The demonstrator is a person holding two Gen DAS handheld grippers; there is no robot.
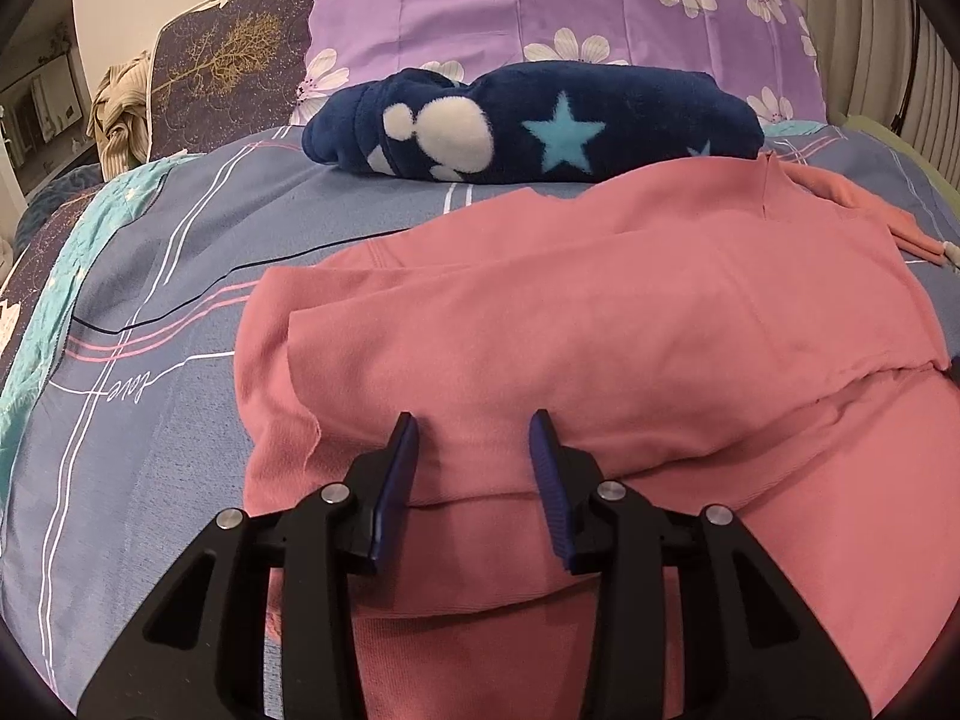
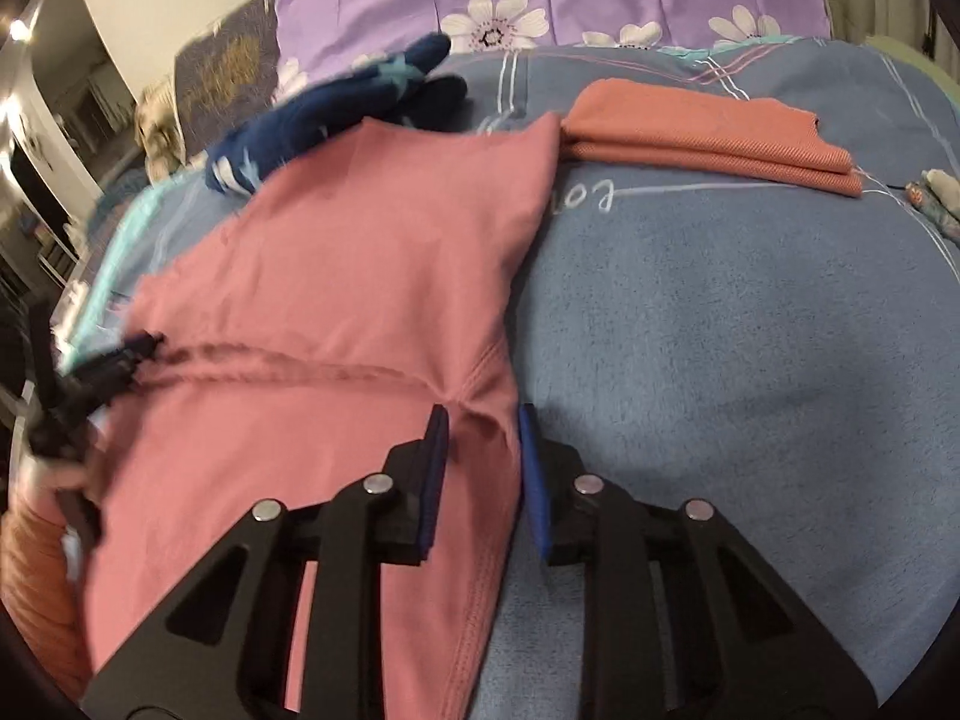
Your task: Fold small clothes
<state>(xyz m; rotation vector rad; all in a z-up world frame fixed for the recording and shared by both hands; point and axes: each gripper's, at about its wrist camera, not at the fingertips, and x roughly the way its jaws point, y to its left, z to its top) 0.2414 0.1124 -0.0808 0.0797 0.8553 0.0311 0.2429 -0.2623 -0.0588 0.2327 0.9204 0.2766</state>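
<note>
A pink garment (image 1: 600,324) lies partly folded on the blue bedsheet (image 1: 150,420); it also shows in the right wrist view (image 2: 360,276). My left gripper (image 1: 474,429) is open, its blue pads straddling a fold of the pink cloth. My right gripper (image 2: 480,420) is open, its jaws either side of the garment's right edge where the cloth puckers. The left gripper shows blurred at the left of the right wrist view (image 2: 102,372), at the garment's other edge.
A folded orange cloth (image 2: 708,132) lies on the bed beyond the pink garment. A navy fleece item with stars (image 1: 534,126) lies near the purple floral pillow (image 1: 540,6). A small patterned item (image 2: 936,198) sits at the right edge. A beige garment (image 1: 120,114) hangs at the far left.
</note>
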